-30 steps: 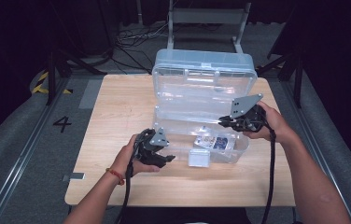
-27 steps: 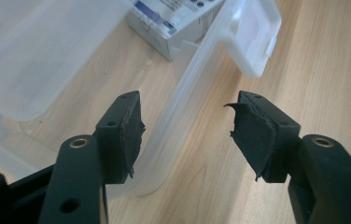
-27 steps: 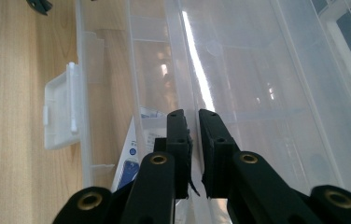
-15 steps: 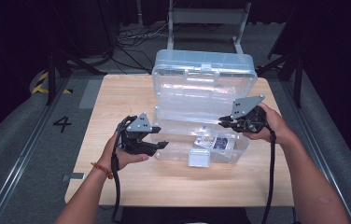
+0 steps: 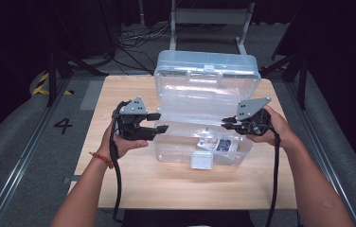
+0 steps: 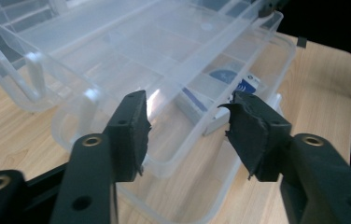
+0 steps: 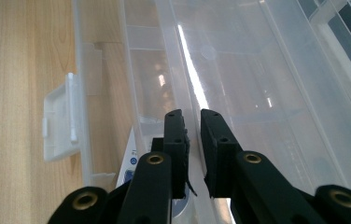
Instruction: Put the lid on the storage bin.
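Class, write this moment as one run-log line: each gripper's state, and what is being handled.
left gripper: open, closing, beside tray | right gripper: shut on inner tray | clear box: lid open

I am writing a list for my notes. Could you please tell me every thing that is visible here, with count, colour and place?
box: 1, clear plastic, centre of table, lid up
tray: 1, clear, lifted above the box, right end pinched by the right gripper
packet: 1, white and blue, inside the box
latch: 1, white, front of box
table: 1, light wood
chair: 1, grey, behind the table
left gripper: 1, black, at the tray's left end, jaws have been closing, not yet pressing
right gripper: 1, black
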A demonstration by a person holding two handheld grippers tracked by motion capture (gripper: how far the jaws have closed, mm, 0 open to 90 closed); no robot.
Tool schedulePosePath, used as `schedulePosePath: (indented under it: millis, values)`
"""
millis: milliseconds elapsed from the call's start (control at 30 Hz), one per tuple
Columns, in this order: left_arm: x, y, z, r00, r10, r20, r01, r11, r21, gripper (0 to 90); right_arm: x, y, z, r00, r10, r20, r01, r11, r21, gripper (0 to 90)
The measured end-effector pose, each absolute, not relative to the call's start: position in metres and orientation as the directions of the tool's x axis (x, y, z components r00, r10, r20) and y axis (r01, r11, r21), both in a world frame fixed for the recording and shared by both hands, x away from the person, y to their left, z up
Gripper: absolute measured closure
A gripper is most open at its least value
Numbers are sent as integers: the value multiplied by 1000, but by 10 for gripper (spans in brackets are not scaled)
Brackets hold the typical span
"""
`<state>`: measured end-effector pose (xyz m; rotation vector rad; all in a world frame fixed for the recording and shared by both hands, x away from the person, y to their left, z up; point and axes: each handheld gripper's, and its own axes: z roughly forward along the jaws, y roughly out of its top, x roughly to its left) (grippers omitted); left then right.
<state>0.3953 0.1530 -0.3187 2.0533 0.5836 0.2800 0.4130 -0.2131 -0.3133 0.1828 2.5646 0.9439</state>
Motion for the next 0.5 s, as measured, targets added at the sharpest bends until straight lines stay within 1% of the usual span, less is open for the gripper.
schedulePosePath:
  millis: [100,200,267,300,367,433,500]
  values:
    - [400,152,-314,860,508,-44,293,-422,858,531,412,-213,-314,-910,259,-323,-14,760,650,816]
    - [402,151,-310,851,525,-25,279,-411,868,553,413,-214,-314,-910,262,-320,-14,755,656,816]
    - [406,152,-307,858,511,-48,283,-392,875,558,413,-215,-316,-916,263,-304,-7,745,667,816]
    - [408,151,-306,853,521,-31,275,-399,875,561,413,-215,-316,-916,264,-302,-5,745,667,816]
    - [411,149,-304,856,515,-37,274,-392,878,585,412,-215,-316,-916,263,-302,-6,745,667,816]
    - [413,148,-303,855,518,-25,263,-391,882,610,412,-215,-316,-915,264,-304,-7,745,667,816]
    - [417,146,-301,845,535,3,250,-400,882,638,411,-215,-317,-915,261,-307,-10,747,664,816]
